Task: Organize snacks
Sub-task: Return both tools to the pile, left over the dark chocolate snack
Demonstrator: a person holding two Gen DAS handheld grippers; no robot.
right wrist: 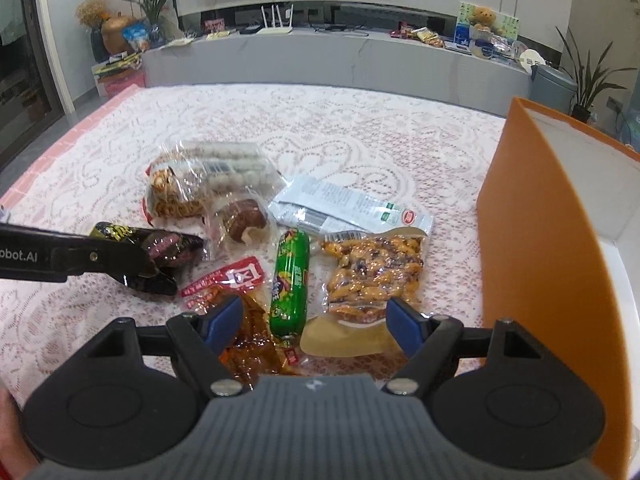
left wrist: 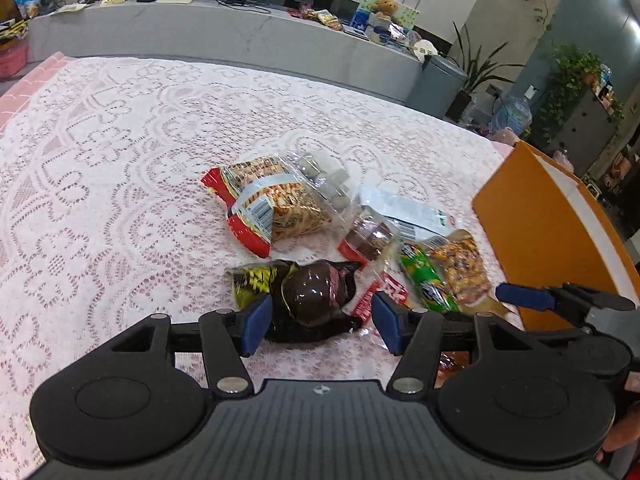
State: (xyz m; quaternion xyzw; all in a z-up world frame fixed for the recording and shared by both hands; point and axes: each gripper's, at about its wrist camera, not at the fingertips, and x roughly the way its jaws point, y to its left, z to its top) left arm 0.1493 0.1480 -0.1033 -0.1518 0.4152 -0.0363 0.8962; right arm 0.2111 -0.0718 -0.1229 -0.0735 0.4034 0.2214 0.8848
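- All snack packets lay loose in one cluster on the lace tablecloth (right wrist: pixel 360 128); none seen inside the orange box (right wrist: pixel 540 216), whose visible interior showed only bare white wall. Judged: sorting barely begun, nearly everything left.
- Left gripper (left wrist: pixel 320 322) was spread wide, blue pads on either side of the dark packet (left wrist: pixel 316 296). Pads stood apart from the wrapper; not yet gripped. Contact could not be confirmed from either view.
- Right gripper (right wrist: pixel 316 318) was also spread wide and held nothing. It hovered low over the near edge of the cluster, with the green tube snack (right wrist: pixel 290 284) and the clear peanut pouch (right wrist: pixel 372 276) between its fingers, and the orange-sauce packet (right wrist: pixel 248 340) under its left finger.
- Still on the cloth further out: red-edged biscuit bag (left wrist: pixel 264 208), bag of pale round sweets (right wrist: pixel 228 168), small brown-cake wrapper (right wrist: pixel 244 220), white flat sachet (right wrist: pixel 348 204).
- Box stood just beside the cluster, on the right-gripper side.
- Judged remaining: close on a packet, lift, carry to the box; repeat for each.
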